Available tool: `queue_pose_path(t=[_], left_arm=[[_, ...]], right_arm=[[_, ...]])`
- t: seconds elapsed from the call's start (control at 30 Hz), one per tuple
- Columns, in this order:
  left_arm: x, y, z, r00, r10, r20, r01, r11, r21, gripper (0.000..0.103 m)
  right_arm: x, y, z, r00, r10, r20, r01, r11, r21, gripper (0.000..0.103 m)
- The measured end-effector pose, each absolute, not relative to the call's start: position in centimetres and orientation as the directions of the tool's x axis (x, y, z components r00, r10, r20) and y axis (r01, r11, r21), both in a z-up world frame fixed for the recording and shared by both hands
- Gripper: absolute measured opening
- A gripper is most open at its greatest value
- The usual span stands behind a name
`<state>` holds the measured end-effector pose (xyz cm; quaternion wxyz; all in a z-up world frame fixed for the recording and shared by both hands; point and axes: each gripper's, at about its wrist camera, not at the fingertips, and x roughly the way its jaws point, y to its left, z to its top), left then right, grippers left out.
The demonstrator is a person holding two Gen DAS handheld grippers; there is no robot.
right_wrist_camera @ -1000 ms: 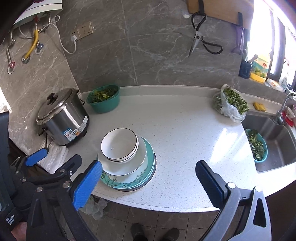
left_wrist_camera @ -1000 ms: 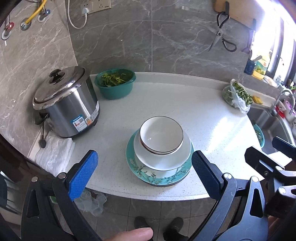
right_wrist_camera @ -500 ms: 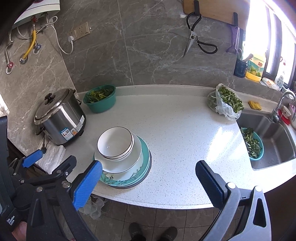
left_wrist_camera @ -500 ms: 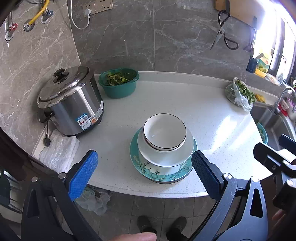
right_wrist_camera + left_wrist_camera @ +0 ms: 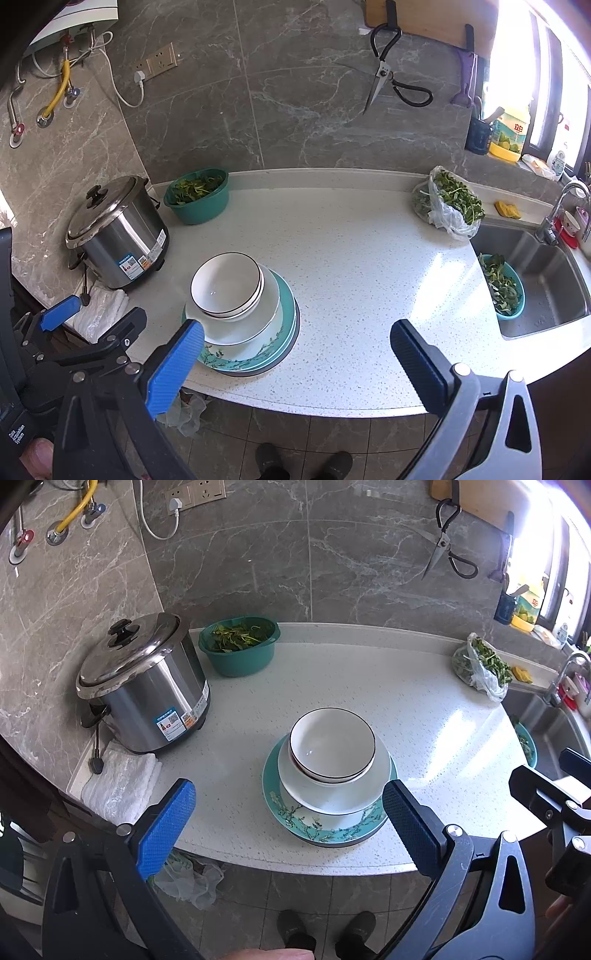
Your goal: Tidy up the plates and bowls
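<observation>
On the white speckled counter (image 5: 369,686) stands one stack of dishes: a white bowl (image 5: 332,747) with a dark rim line on top, nested in what looks like a second bowl of the same kind, only its rim showing. Under them sits a white plate (image 5: 334,794), and at the bottom a teal plate (image 5: 325,830) with a branch pattern. In the right wrist view more than one teal rim shows at the stack's 3 o'clock edge, but how many plates lie there is hard to tell.

The left gripper (image 5: 288,823) hangs off the counter's front edge with its jaws spread wide, empty, the stack between its blue pads (image 5: 166,829) in that view. The right gripper (image 5: 295,358) is likewise wide apart and holds nothing; the stack is at its 10 o'clock, partly covered by its left pad.

From the stack, a steel cooker (image 5: 144,686) stands at 10 o'clock, with a folded white cloth (image 5: 118,786) at the counter's edge in front of it. A green basin (image 5: 240,650) of leaves is at 11 o'clock, and a bag of greens (image 5: 447,203) at 2 o'clock beside the sink (image 5: 546,280), which the frame cuts off. Shoe tips and a fingertip show at the lower border.
</observation>
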<state>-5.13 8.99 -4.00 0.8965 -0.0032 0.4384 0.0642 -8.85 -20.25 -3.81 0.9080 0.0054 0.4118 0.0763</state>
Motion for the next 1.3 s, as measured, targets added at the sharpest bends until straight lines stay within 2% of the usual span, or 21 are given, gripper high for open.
queue_pose_path(t=[1.3], left_arm=[[-4.73,8.86,-4.23,0.604,0.116,-0.789,-0.123,0.991,0.052,0.103]], right_arm=[[-7.93,-20.37,-4.72,0.633,0.147,-0.760,-0.139,0.987,0.075,0.103]])
